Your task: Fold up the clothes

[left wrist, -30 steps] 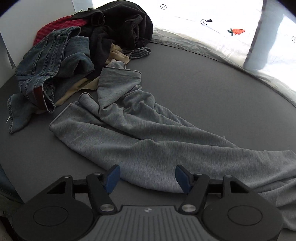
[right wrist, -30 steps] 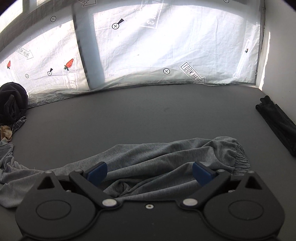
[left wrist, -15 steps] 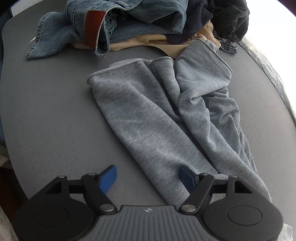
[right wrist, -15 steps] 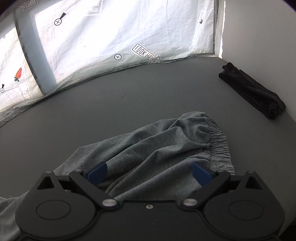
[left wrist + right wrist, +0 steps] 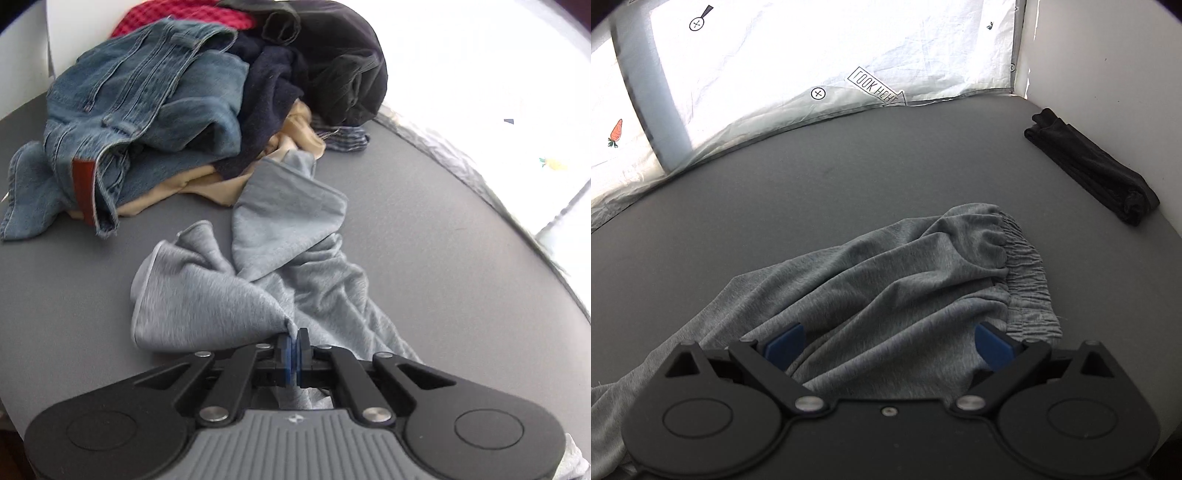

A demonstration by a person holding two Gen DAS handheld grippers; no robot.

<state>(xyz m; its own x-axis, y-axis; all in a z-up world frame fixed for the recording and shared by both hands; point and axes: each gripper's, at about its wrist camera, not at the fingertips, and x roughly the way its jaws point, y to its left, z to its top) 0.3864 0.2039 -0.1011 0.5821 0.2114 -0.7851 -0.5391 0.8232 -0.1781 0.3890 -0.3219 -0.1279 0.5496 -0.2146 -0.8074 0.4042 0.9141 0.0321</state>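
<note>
Left tongs (image 5: 294, 345) pinch a leg of the grey sweatpants (image 5: 258, 288) near the clothes pile (image 5: 207, 110); right tongs (image 5: 890, 343) hover spread over the waistband (image 5: 1027, 266), beside folded black cloth (image 5: 1097, 173).

You can't see gray pants (image 5: 295, 295) whole: near end hidden under left gripper (image 5: 294, 345), fabric by its shut tips blurred. In right wrist view, gray pants (image 5: 905, 280) run off left edge, near part hidden behind right gripper (image 5: 888, 341). Clothes pile (image 5: 207, 92) cut off at top edge; tan cloth (image 5: 207, 184) mostly buried under jeans (image 5: 147, 110). Window (image 5: 498, 74) too bright, washed out.
</note>
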